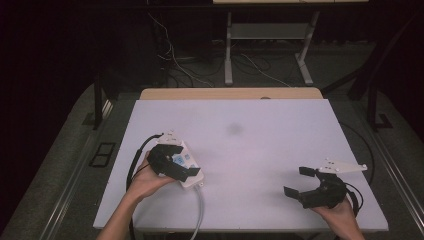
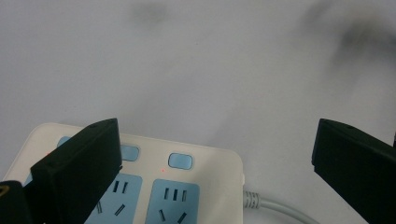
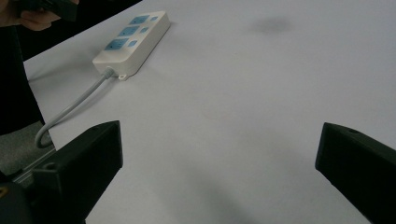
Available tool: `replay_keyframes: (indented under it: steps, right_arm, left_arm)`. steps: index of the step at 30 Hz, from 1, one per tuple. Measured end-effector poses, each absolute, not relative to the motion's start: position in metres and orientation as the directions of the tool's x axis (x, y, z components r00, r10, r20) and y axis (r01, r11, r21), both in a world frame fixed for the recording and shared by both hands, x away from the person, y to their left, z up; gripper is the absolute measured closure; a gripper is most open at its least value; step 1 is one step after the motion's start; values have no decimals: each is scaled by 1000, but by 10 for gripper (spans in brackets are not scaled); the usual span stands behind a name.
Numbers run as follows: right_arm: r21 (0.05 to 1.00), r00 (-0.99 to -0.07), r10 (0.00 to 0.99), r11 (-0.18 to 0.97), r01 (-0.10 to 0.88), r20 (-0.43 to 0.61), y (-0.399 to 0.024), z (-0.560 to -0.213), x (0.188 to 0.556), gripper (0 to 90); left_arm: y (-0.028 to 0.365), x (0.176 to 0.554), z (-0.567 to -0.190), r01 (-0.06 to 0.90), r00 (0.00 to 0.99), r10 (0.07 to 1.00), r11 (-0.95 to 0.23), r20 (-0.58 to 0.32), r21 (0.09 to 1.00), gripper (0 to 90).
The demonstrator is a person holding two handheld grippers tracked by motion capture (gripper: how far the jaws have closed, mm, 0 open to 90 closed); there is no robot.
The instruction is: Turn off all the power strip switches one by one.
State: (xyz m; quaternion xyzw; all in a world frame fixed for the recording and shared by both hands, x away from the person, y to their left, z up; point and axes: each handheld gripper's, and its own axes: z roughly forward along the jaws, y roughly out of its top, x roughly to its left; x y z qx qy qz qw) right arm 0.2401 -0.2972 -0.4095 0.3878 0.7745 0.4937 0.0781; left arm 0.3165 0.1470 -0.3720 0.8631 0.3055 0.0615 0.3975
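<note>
The right gripper (image 1: 306, 183) hovers with jaws spread wide and empty over the near right of the white worktop (image 1: 280, 150). The left gripper (image 1: 174, 162), jaws likewise spread and gripping nothing, hangs directly above the power strip (image 1: 192, 175) at the near left. To grasp well, it should probably descend squarely astride the strip's body, clear of the cord (image 1: 201, 210).

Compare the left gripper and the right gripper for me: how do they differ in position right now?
The left gripper hangs over the white power strip near the table's left side; the right gripper sits over bare tabletop near the right front corner. The left gripper's jaws straddle the strip's sockets; the right gripper's jaws have nothing between them. Both stand wide open, each held in a hand.
</note>
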Motion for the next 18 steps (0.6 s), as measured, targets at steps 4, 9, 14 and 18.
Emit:
replay_keyframes:
  steps: [4, 9, 14, 18]
  right_arm:
    - [825, -687, 677, 212, 524, 262, -297, -410, 240, 5]
    - [823, -688, 676, 213, 527, 265, -297, -410, 240, 5]
    - [820, -691, 673, 220, 528, 264, -296, -411, 241, 5]
    - [820, -691, 673, 220, 529, 265, -296, -411, 241, 5]
  left_arm:
    - [145, 320, -374, 487, 806, 575, -505, -143, 713, 10]
    - [143, 324, -377, 492, 809, 570, -523, -144, 696, 29]
    - [139, 328, -382, 499, 812, 565, -542, -146, 676, 50]
    - [138, 330, -385, 504, 813, 564, -555, -146, 662, 86]
